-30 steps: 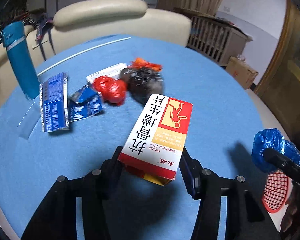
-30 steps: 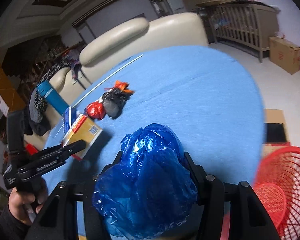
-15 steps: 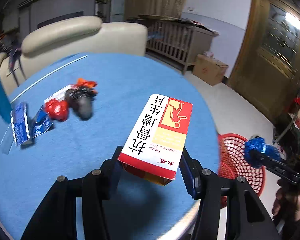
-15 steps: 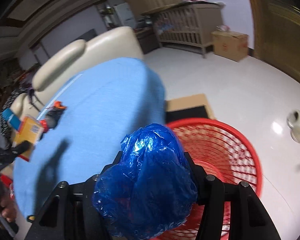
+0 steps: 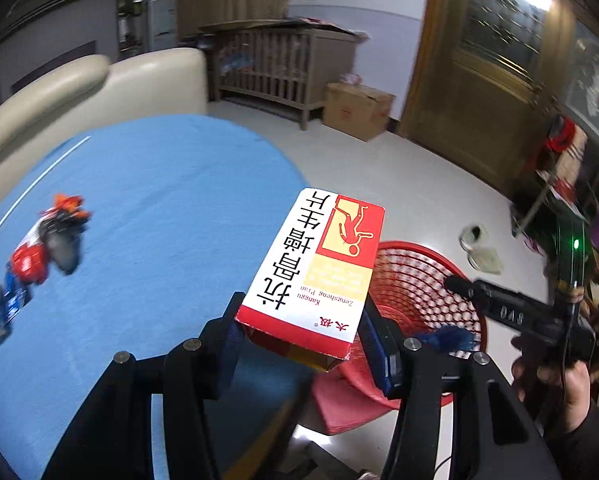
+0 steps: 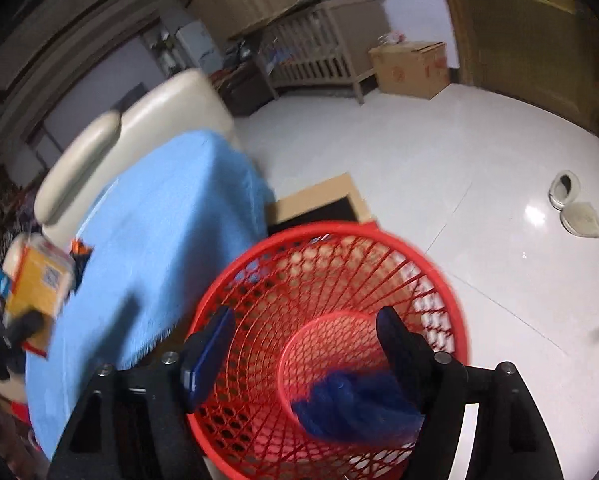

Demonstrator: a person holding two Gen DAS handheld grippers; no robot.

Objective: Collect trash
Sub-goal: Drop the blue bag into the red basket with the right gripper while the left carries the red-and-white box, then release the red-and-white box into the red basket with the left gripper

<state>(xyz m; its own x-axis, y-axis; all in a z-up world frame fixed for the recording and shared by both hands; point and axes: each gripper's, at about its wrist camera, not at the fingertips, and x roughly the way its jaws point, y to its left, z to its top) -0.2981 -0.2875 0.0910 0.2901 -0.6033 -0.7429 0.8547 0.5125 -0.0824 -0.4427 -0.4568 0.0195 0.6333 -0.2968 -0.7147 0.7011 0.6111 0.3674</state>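
Right gripper (image 6: 305,344) just opened – left gripper (image 5: 299,340) clamps box (image 5: 315,268)

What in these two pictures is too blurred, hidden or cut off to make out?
- Blue bag in the red basket, right wrist view: motion blur, partly behind a tool finger.
- Wrappers on the blue table, left wrist view: blurred, leftmost cut by the edge.
- Box underside, left wrist view: faces away.
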